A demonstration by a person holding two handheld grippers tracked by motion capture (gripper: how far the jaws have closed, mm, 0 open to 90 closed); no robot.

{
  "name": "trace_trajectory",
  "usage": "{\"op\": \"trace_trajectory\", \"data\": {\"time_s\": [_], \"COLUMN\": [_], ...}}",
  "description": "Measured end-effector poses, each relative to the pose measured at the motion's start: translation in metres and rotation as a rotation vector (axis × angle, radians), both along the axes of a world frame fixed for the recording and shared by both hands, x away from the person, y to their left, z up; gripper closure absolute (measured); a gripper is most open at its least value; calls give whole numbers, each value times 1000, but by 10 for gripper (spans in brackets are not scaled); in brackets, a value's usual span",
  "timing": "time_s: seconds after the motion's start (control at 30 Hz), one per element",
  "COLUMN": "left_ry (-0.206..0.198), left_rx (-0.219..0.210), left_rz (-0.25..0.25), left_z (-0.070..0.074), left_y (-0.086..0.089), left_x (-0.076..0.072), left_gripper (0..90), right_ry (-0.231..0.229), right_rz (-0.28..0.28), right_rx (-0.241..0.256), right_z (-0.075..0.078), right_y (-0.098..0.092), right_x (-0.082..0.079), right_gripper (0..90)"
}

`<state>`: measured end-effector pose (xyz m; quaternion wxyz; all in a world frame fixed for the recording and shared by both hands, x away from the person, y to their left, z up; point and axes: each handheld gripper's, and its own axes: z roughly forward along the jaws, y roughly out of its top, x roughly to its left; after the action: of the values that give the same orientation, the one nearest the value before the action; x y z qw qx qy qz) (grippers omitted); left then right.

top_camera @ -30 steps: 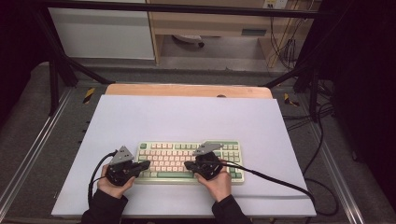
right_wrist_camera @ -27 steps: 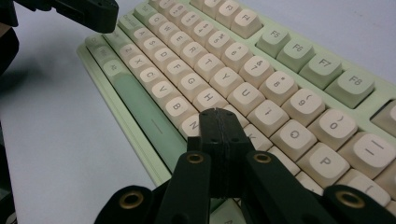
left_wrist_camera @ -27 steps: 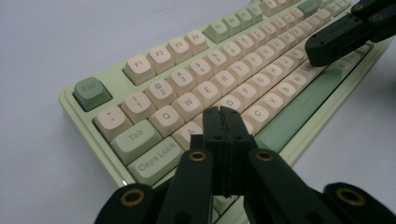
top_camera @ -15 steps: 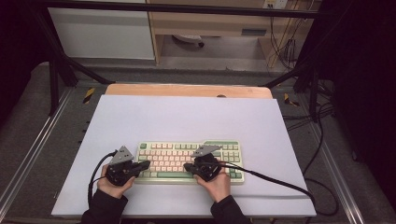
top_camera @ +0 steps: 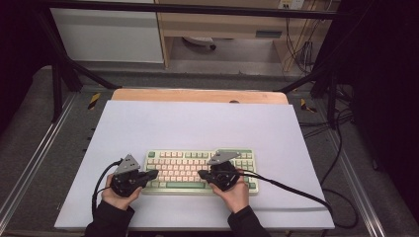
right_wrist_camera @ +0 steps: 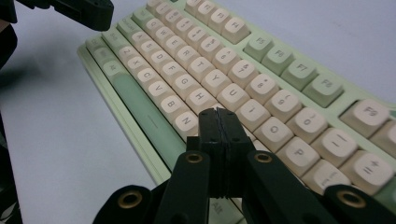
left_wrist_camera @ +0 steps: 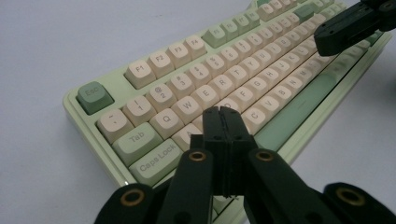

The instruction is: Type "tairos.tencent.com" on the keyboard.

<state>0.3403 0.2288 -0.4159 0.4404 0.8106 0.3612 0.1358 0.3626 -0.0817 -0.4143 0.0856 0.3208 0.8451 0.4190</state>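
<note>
A pale green keyboard [top_camera: 184, 163] with cream keys lies near the front of the white mat. My left gripper [top_camera: 154, 174] is over its left end and my right gripper [top_camera: 201, 174] is over its right half, each held in a hand. In the left gripper view the keyboard [left_wrist_camera: 196, 88] runs off diagonally, and the left gripper [left_wrist_camera: 223, 111] is shut with its tip just above the keys beside Caps Lock. In the right gripper view the right gripper [right_wrist_camera: 217, 112] is shut, its tip over the letter keys of the keyboard [right_wrist_camera: 196, 70] near the bottom row. Neither holds anything.
The white mat [top_camera: 197, 126] covers a wooden table [top_camera: 197, 95]. A black cable [top_camera: 296, 190] trails right from the right gripper, and another loops at the left [top_camera: 96, 190]. Metal frame rails run along both sides.
</note>
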Motion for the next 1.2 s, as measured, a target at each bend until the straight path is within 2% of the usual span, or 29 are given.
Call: {"op": "trace_trajectory", "data": {"time_s": [0.13,0.27,0.47,0.63,0.77,0.9,1.0,1.1,1.2], "left_ry": [-1,3,18,17,1,15,20,15,21], "left_rx": [-3,1,32,23,36,47,51,56,65], "left_rz": [2,1,3,-11,-15,-16,-18,-21,-22], "left_z": [2,3,2,2,0,-3,-6,-8,-11], "left_y": [4,6,11,18,22,26,29,33,35], "left_x": [0,1,2,2,1,0,-1,-3,-5], "left_gripper": [891,797,530,388,281,145,112,90,64], "right_ry": [-3,-7,4,-5,8,-12,-3,3,13], "right_rz": [-30,-54,-96,-140,-152,-159,-165,-155,-159], "right_rx": [2,-2,20,28,48,50,36,21,33], "right_z": [4,7,8,8,7,2,-4,-11,-19], "right_y": [-14,-29,-58,-86,-108,-126,-137,-146,-153], "right_x": [0,0,-1,-3,-5,-7,-9,-12,-16], "right_gripper": [858,774,559,384,248,176,102,86,63]}}
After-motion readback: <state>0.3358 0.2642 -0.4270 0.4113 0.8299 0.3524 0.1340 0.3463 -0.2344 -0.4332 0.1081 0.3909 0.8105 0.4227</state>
